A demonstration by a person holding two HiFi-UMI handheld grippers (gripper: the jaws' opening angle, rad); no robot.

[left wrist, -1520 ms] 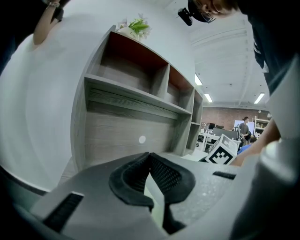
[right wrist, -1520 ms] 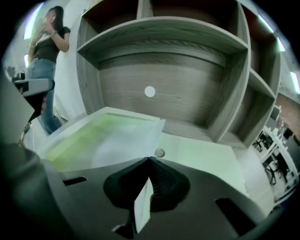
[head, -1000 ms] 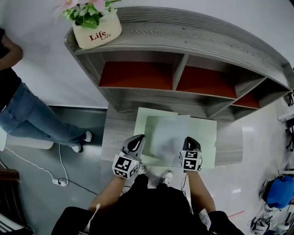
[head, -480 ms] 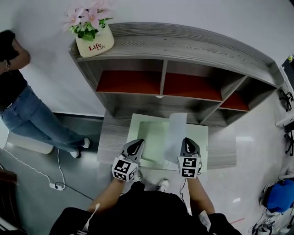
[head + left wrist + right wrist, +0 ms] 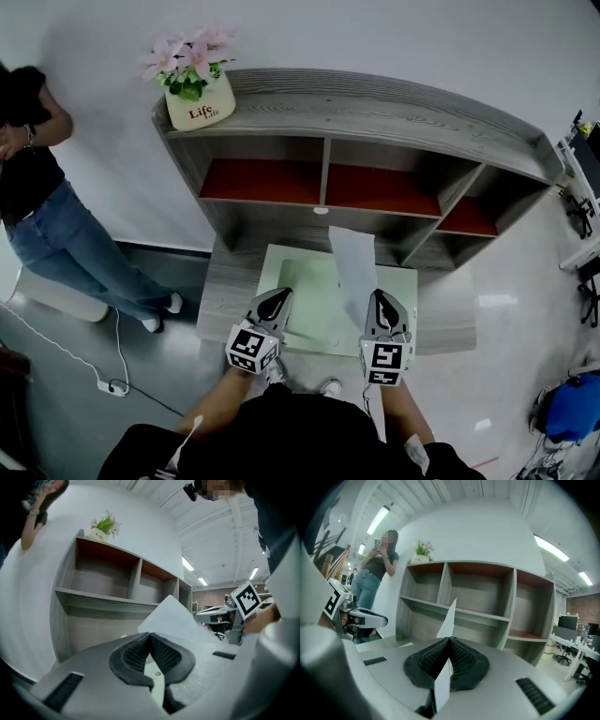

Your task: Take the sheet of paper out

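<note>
A pale green folder (image 5: pixel 314 305) lies on a grey wooden table (image 5: pixel 223 292) in front of me. My right gripper (image 5: pixel 380 300) is shut on the near edge of a white sheet of paper (image 5: pixel 354 267), which stands up edge-on above the folder. In the right gripper view the sheet (image 5: pixel 448 619) rises out of the closed right gripper (image 5: pixel 449 639). My left gripper (image 5: pixel 279 298) sits at the folder's left edge. In its own view the left gripper (image 5: pixel 150 635) is shut, with a pale strip of the folder (image 5: pixel 157 686) between its jaws; the sheet (image 5: pixel 171 618) shows beyond.
A curved grey shelf unit (image 5: pixel 375 108) with red back panels stands behind the table, a flower pot (image 5: pixel 199 101) on its left end. A person in jeans (image 5: pixel 52 211) stands at the left. A cable and plug (image 5: pixel 105 385) lie on the floor.
The sheet lay flat in the folder a second ago. My right gripper has risen with it, and it now stands upright, out of the folder. The left gripper rose slightly.
</note>
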